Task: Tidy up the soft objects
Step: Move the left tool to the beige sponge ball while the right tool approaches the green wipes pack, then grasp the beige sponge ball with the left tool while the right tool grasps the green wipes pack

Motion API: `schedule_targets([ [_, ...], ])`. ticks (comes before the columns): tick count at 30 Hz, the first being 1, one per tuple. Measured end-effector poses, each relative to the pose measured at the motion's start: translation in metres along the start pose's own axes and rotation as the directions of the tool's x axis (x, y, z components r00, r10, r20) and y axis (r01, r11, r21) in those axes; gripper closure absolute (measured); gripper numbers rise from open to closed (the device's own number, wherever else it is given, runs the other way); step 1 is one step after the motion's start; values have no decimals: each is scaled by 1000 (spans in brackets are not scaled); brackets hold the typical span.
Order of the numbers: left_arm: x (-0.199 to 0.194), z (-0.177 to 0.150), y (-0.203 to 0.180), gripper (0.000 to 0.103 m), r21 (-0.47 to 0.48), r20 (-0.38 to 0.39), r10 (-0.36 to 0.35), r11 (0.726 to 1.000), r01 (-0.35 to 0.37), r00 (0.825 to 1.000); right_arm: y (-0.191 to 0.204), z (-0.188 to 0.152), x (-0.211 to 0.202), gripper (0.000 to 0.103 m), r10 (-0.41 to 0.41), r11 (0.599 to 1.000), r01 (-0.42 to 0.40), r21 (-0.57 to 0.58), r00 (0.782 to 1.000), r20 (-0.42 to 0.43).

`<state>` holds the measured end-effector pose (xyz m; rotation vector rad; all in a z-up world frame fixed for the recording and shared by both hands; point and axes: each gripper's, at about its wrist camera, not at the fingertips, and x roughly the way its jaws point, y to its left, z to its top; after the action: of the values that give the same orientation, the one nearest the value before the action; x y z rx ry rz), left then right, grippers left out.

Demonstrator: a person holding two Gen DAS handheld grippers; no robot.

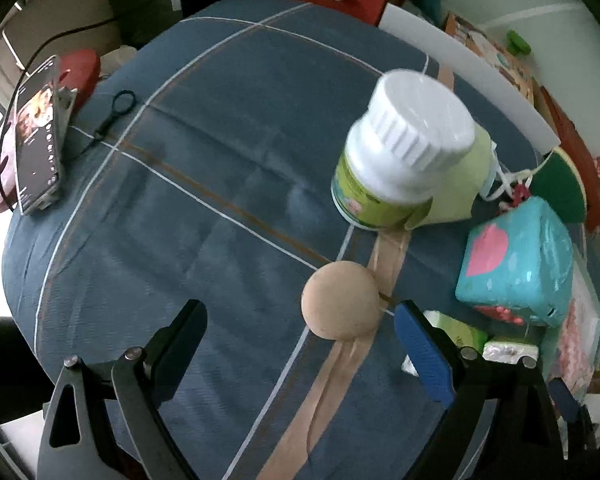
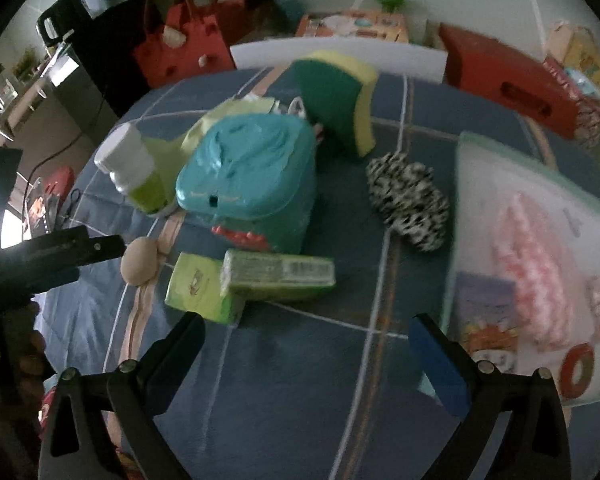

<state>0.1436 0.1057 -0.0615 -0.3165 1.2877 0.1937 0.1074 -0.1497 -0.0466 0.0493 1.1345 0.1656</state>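
Just before the white-capped bottle, the beige ball sits between the spread, empty left tool, so an off-centre squeeze could roll it away.

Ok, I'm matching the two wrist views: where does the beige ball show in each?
Left wrist: beige ball low and right of centre, just ahead of the open left tongs.
Right wrist: beige ball at mid-left, beside the left tongs' tip.
Shared landmark: white-capped bottle.
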Motion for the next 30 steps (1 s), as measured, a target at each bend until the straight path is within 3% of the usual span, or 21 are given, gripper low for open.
schedule_targets([
  [8, 25, 1, -6, 8, -83, -63, -21, 996, 15, 998, -3, 12, 17, 0, 51, 998, -51, 48, 999, 13],
  [14, 34, 6, -15, 8, -66, -67, -11, 998, 6, 998, -2, 13, 32, 0, 59, 996, -58, 66, 998, -9],
  [30, 56, 18, -49, 8, -13, -63, 23, 1000, -24, 998, -7, 16, 39, 3, 46, 996, -48, 79, 998, 35],
])
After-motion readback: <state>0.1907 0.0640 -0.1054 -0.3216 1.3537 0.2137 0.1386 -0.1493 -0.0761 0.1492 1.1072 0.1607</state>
